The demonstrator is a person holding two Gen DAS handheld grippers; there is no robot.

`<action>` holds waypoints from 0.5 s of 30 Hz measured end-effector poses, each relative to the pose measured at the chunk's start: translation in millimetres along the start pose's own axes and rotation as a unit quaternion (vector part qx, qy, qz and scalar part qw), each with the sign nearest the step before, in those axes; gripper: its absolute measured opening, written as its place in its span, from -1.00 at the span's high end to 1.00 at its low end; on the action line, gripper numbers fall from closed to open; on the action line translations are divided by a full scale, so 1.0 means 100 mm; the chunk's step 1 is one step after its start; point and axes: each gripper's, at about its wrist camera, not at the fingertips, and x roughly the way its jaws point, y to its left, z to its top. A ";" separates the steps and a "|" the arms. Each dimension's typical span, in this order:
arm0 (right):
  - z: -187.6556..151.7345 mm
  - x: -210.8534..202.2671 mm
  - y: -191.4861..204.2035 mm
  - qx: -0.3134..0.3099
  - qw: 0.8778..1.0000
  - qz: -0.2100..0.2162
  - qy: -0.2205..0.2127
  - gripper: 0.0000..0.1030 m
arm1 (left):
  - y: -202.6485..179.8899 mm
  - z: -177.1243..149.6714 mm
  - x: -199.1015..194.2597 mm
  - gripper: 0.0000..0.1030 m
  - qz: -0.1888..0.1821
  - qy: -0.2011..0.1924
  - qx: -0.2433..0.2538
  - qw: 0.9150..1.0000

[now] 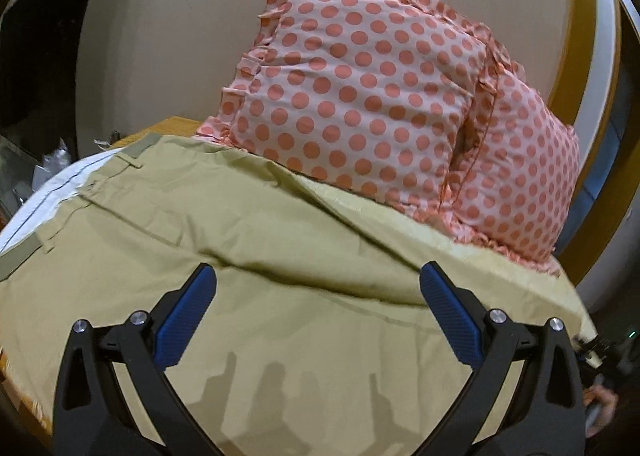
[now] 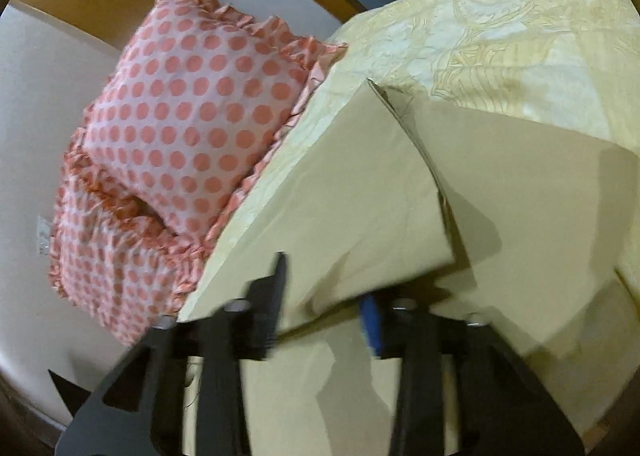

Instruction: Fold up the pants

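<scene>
Khaki pants [image 1: 224,240] lie spread on the bed, waistband at the left in the left wrist view. My left gripper [image 1: 316,296] is open and empty, hovering just above the seat and thigh area. In the right wrist view my right gripper [image 2: 324,296] is shut on a pant leg [image 2: 352,191], whose fabric is bunched between the fingers and lifted off the bed. The leg's hem end [image 2: 372,85] points away from me. The second leg [image 2: 520,223] lies flat to its right.
Two pink pillows with orange dots [image 1: 360,83] lean against the wall at the head of the bed, also in the right wrist view [image 2: 188,111]. A pale yellow patterned bedspread [image 2: 500,27] covers the bed. A white garment [image 1: 52,191] lies by the waistband.
</scene>
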 end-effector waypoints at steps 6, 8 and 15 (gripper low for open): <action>0.05 -0.48 -0.03 -0.004 0.992 0.103 -0.072 0.98 | 0.23 0.43 0.54 -0.96 -0.010 0.041 -0.074 0.996; 0.01 -0.61 -0.01 -0.011 0.990 0.112 -0.082 0.98 | 0.29 0.53 0.79 -0.95 -0.006 0.065 -0.090 0.994; -0.01 -0.64 -0.04 -0.017 0.990 0.114 -0.077 0.98 | 0.46 0.62 1.64 -0.56 0.064 0.139 -0.111 0.982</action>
